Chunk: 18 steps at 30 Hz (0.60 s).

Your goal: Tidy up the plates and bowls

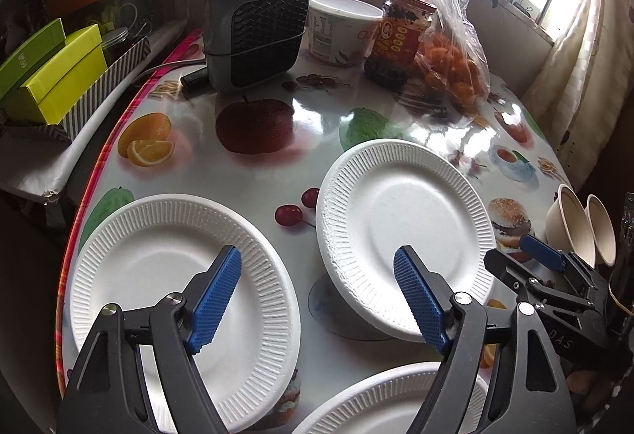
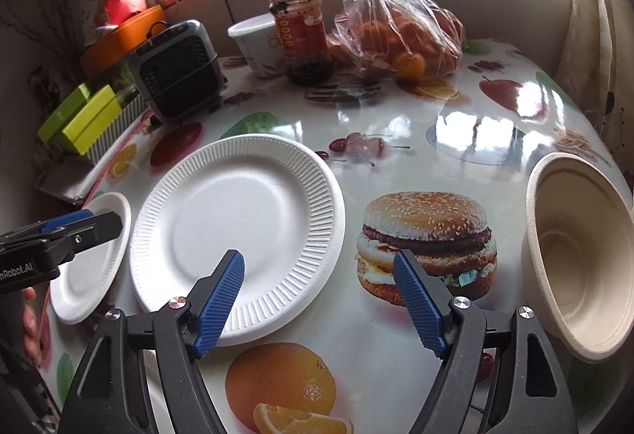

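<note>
Three white ribbed paper plates lie on the fruit-print table: one at the left (image 1: 178, 299), one in the middle (image 1: 408, 236), one at the bottom edge (image 1: 380, 402). Two beige paper bowls (image 1: 570, 232) stand at the right edge. My left gripper (image 1: 317, 295) is open and empty, hovering between the left and middle plates. My right gripper (image 2: 319, 295) is open and empty above the table, between the middle plate (image 2: 237, 232) and a beige bowl (image 2: 582, 256) at its right. The left plate (image 2: 91, 259) shows beyond the left gripper's tip (image 2: 79, 224). The right gripper (image 1: 543, 259) shows at the right.
At the back stand a grey heater (image 1: 253, 34), a white tub (image 1: 340, 30), a red-labelled jar (image 1: 396, 38) and a plastic bag of oranges (image 1: 447, 65). Green boxes (image 1: 51, 77) sit off the table's left edge. Windows run along the back.
</note>
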Tool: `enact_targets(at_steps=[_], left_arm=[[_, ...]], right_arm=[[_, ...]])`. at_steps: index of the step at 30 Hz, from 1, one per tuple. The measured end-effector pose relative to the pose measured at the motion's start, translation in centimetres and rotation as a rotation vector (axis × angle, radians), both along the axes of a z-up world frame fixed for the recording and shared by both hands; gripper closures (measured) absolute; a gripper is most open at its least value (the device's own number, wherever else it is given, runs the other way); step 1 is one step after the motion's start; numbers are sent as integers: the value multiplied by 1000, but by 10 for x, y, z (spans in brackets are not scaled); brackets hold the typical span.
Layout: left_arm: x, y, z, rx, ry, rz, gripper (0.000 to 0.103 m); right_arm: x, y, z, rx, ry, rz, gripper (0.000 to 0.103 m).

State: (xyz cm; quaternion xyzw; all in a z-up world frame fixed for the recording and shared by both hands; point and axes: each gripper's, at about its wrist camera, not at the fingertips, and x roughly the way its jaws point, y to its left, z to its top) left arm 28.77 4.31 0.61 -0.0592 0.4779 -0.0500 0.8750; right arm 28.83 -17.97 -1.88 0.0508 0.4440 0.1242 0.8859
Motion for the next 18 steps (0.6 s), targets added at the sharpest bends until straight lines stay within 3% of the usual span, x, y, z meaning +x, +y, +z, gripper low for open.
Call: enact_targets(at_steps=[9, 11, 15, 18], left_arm=[[10, 2, -9, 2, 32, 9, 30], [13, 2, -13, -9, 52, 5, 37], [16, 2, -18, -12, 69, 3, 39], [17, 1, -21, -14, 82, 1, 48]], right_arm=[[11, -1, -8, 22, 24, 3, 31], [12, 0, -10, 24, 30, 3, 35], [14, -1, -11, 28, 28, 4, 40], [16, -2, -11, 33, 30, 5, 47]])
